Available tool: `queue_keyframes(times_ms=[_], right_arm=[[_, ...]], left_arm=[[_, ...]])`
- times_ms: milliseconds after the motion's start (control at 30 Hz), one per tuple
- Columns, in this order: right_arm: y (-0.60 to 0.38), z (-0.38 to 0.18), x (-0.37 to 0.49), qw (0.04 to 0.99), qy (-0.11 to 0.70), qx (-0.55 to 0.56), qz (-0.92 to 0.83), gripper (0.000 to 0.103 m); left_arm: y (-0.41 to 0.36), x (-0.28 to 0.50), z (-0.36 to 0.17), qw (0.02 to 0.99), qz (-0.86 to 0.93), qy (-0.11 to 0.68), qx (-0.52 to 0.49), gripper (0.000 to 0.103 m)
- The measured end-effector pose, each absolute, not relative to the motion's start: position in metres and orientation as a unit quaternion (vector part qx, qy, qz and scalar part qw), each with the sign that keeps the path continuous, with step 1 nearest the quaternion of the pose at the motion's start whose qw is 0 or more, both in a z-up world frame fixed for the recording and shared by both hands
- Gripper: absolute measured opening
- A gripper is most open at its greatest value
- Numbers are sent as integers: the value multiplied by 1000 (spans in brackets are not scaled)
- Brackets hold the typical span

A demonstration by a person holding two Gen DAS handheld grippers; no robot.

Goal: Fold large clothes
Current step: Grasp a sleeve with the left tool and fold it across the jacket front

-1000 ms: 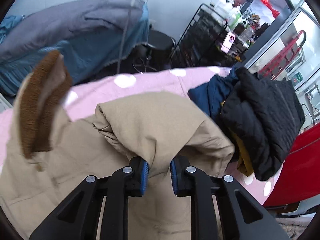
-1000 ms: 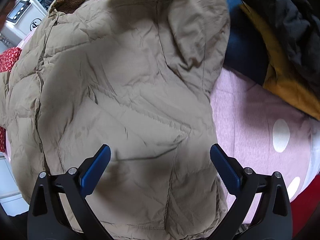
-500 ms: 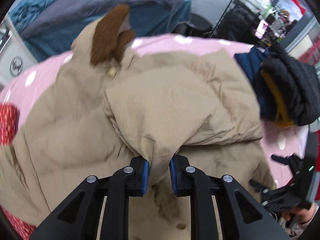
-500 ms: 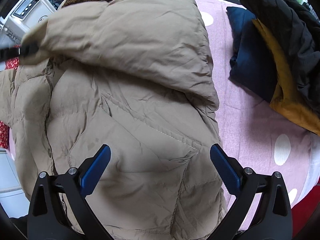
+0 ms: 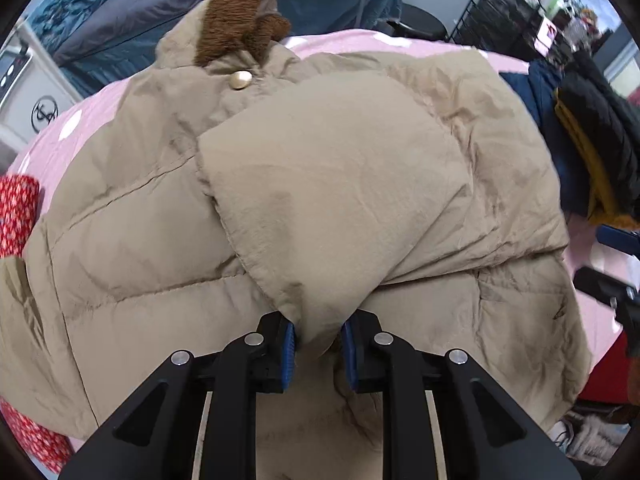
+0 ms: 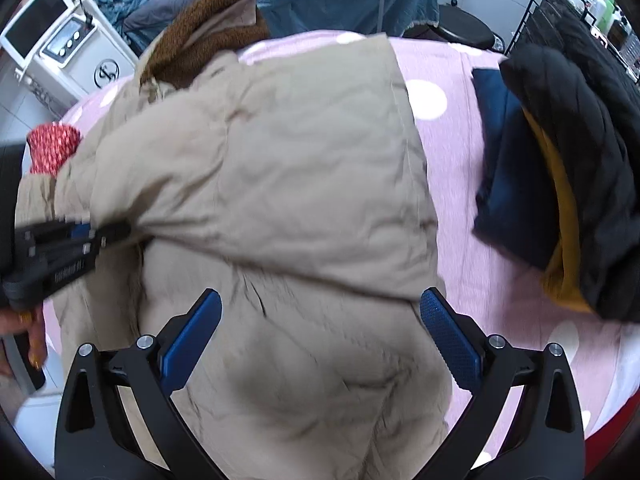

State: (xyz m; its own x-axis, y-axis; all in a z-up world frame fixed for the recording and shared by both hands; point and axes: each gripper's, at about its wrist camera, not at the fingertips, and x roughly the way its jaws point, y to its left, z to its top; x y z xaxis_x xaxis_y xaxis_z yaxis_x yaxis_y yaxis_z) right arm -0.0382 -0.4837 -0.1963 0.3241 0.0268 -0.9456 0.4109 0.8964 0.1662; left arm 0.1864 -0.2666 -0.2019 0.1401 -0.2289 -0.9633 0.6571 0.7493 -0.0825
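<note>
Low over the bed, the left gripper (image 5: 318, 344) clamps a sleeve end of the tan puffer jacket (image 6: 280, 184), now carried across the chest rather than raised as a second ago. Quilted, crinkled shell; brown fleece collar (image 5: 240, 28). The right gripper (image 6: 320, 332) hovers above the hem, blue pads wide apart. It lies on the pink dotted bedspread (image 6: 452, 152), beside a stack of dark clothes (image 6: 560, 168).

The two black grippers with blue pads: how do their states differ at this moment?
The left gripper is shut on a fold of the beige padded jacket; the right gripper is open, holding nothing. The left pinches cloth; the right hovers over the jacket. Both point at the same jacket.
</note>
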Motion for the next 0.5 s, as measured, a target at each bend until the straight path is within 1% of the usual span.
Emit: queue_keyframes(times_ms=[200, 367, 433, 500], right_arm=[[-474, -194, -15, 794, 565, 201, -99, 98], [-448, -198, -8, 790, 578, 189, -74, 98], [-440, -200, -9, 789, 583, 184, -65, 98], [-434, -203, -11, 787, 589, 174, -61, 98]], left_arm=[[-238, 198, -194, 737, -286, 595, 145, 19], [-217, 192, -202, 733, -269, 612, 124, 19], [-205, 189, -205, 731, -260, 621, 107, 21], [-198, 189, -213, 724, -260, 632, 96, 25]])
